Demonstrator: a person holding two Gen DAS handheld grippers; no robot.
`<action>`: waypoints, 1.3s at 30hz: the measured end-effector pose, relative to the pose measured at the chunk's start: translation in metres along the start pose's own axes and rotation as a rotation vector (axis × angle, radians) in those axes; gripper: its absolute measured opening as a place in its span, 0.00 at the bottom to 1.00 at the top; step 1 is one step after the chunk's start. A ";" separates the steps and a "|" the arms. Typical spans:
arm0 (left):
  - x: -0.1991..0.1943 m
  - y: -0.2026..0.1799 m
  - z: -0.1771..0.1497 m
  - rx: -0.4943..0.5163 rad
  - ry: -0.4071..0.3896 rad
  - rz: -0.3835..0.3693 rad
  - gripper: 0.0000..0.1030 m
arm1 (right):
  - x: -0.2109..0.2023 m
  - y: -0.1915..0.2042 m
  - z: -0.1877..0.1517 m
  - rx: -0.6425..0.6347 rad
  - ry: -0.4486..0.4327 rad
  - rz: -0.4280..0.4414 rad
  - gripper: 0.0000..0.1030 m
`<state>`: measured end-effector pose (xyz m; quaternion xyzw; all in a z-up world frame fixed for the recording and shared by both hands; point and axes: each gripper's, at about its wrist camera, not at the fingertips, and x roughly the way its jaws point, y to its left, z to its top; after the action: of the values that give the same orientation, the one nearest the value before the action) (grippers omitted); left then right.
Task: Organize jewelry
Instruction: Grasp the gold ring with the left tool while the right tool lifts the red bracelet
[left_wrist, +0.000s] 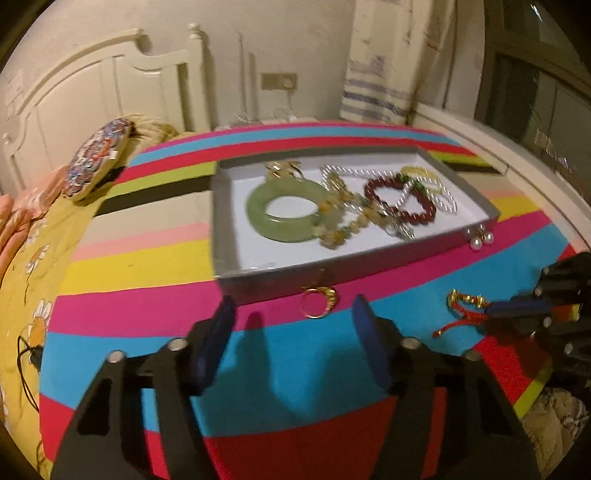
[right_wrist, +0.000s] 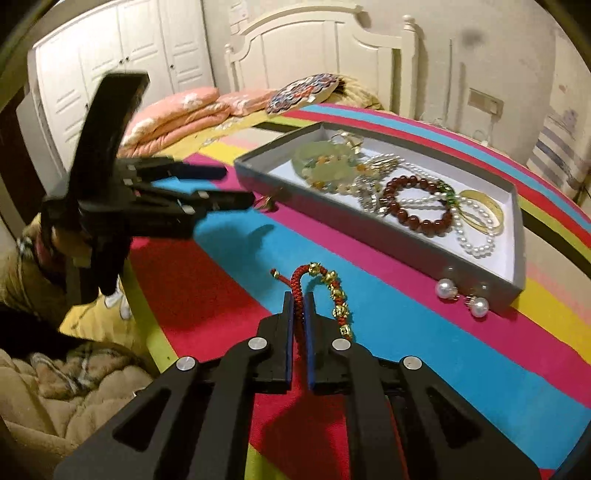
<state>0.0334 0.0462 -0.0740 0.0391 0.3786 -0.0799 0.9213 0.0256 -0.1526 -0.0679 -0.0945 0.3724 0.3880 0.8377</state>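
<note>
Left wrist view: left tongs (left_wrist: 291, 314) spread, nothing pinched, pads clear of everything. Gold ring (left_wrist: 317, 302) lies on the striped cloth (left_wrist: 147, 258) between the tips, toward 12 o'clock, just beside the near wall of the grey tray (left_wrist: 221, 206). Tray already holds the jade bangle (left_wrist: 282, 210), yellow bead bracelet (left_wrist: 343, 225), dark red bead bracelet (left_wrist: 402, 199) and pearl strand (left_wrist: 443, 199), overlapping in a heap. Pearl earrings (left_wrist: 480, 240) sit outside at the tray's 3 o'clock corner. Right tongs (left_wrist: 532, 306) enter at 3 o'clock, tips on the red cord bracelet (left_wrist: 465, 306).

Right wrist view: right tongs (right_wrist: 299, 314) pressed together, pinching the red cord bracelet (right_wrist: 325, 291) on its cord; the gold-bead part loops free toward 1 o'clock. It looks to be lying on the cloth, can't be sure. Pearl earrings (right_wrist: 461, 295) at 2 o'clock, touching the tray (right_wrist: 388, 236) outer wall. Left tongs (right_wrist: 236, 184) at 10 o'clock, tips near the ring, which is mostly hidden there.

Status, as I read it: most pieces boxed. Left: ring, cord bracelet, two earrings. Cord bracelet is gripped and likely goes next; ring pickup is only lined up.
</note>
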 end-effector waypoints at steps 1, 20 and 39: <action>0.005 -0.003 0.001 0.015 0.013 0.001 0.54 | -0.001 -0.002 -0.001 0.007 -0.003 -0.003 0.06; 0.020 -0.026 0.006 0.101 0.048 0.009 0.15 | -0.005 -0.006 -0.001 0.043 -0.030 -0.006 0.06; 0.006 -0.003 0.004 -0.008 0.013 -0.083 0.28 | -0.005 -0.009 -0.002 0.060 -0.035 0.000 0.06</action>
<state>0.0400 0.0422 -0.0758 0.0203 0.3864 -0.1165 0.9147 0.0287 -0.1623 -0.0666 -0.0627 0.3691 0.3782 0.8466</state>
